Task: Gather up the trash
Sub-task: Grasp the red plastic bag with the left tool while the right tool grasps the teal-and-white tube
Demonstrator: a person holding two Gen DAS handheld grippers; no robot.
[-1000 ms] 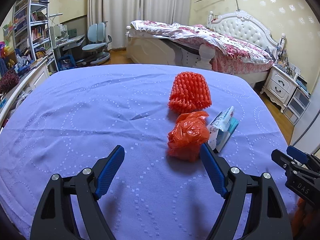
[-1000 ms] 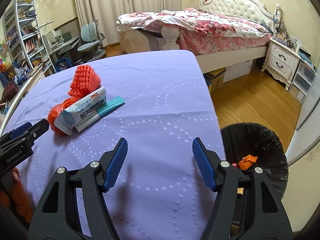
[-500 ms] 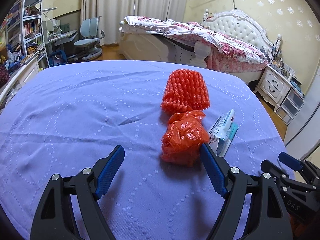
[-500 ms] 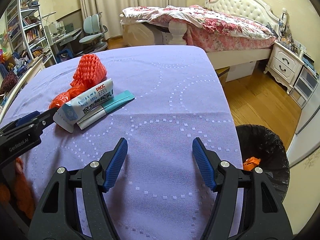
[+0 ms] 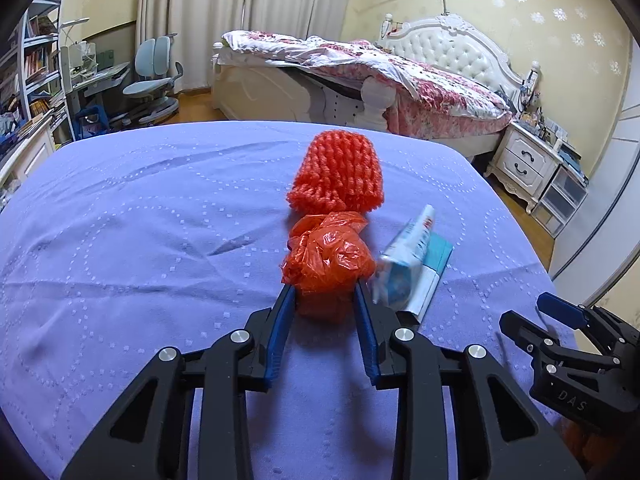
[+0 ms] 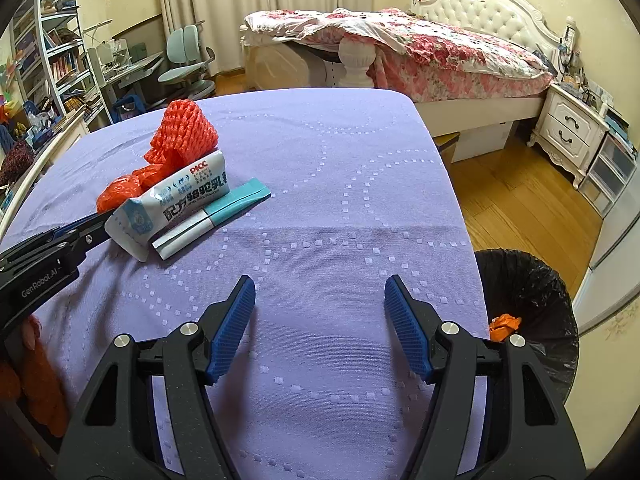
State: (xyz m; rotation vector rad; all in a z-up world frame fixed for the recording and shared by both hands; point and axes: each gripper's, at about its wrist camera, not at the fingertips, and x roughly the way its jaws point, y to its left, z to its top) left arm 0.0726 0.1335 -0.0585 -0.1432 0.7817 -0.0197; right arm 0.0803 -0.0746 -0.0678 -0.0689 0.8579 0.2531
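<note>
Two blue ribbed pads of your left gripper (image 5: 324, 300) have just been closing and now press on the crumpled orange plastic bag (image 5: 329, 258), a glossy, crinkled wad resting on the surface (image 5: 120, 240), which is draped in a lilac cloth with a raised dotted ring pattern. Your left gripper angles downward at the bag from the near edge. Touching the bag's far side is one orange foam net sleeve (image 5: 338, 174), domed and knobbly. Just beside the bag lie two flat packets: one white-and-blue foil sachet (image 6: 176, 204) with printed lettering, leaning partly over one teal-and-white packet (image 6: 224, 210). Your right gripper (image 6: 320, 320) hangs tilted down over bare cloth, well apart from the litter, its pads spread wide with nothing between them. Beyond the surface's edge on that side, one black-lined round bin (image 6: 532, 304) stands on the wood floor, with one orange scrap (image 6: 505, 325) inside.
</note>
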